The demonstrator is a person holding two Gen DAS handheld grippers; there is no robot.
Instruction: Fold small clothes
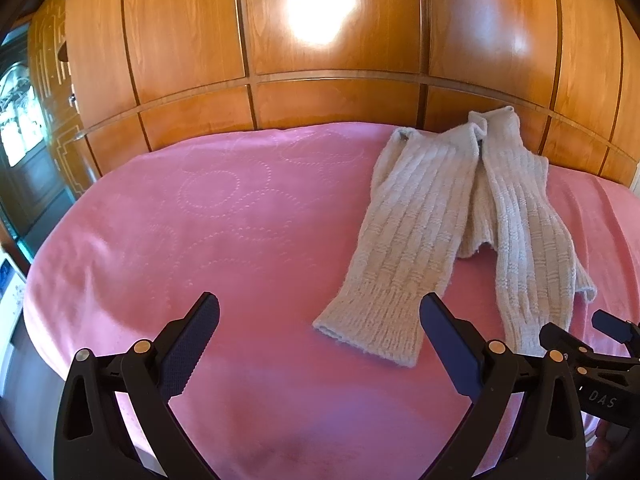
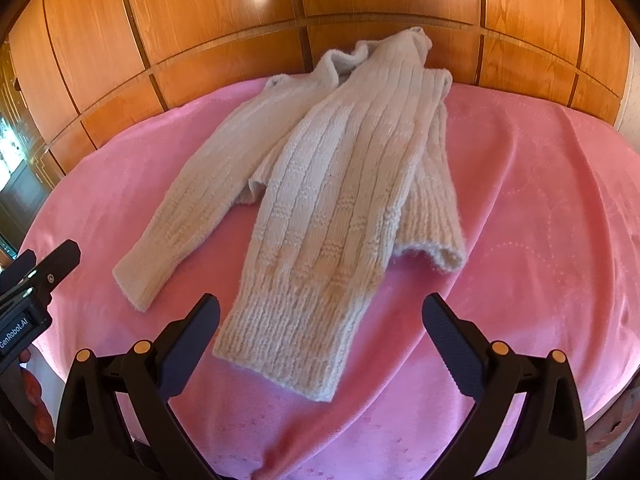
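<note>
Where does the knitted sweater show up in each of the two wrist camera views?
Left wrist view: the cream sweater lies right of centre on the pink blanket.
Right wrist view: it fills the centre, its nearest cuff between the open right tongs.
Shared landmark: the wooden wardrobe panels behind the bed.

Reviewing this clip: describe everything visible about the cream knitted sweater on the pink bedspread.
The cream knitted sweater looks like chunky ribbed wool with horizontal textured bands and ribbed cuffs. It lies crumpled, not yet neatly folded, on the pink bedspread, its collar bunched toward the wooden wardrobe. Both sleeves stretch toward the cameras, one draped over the body, whose hem gapes open at the right. The open left gripper and open right gripper hover near the cuffs; neither appears to touch it.
</note>
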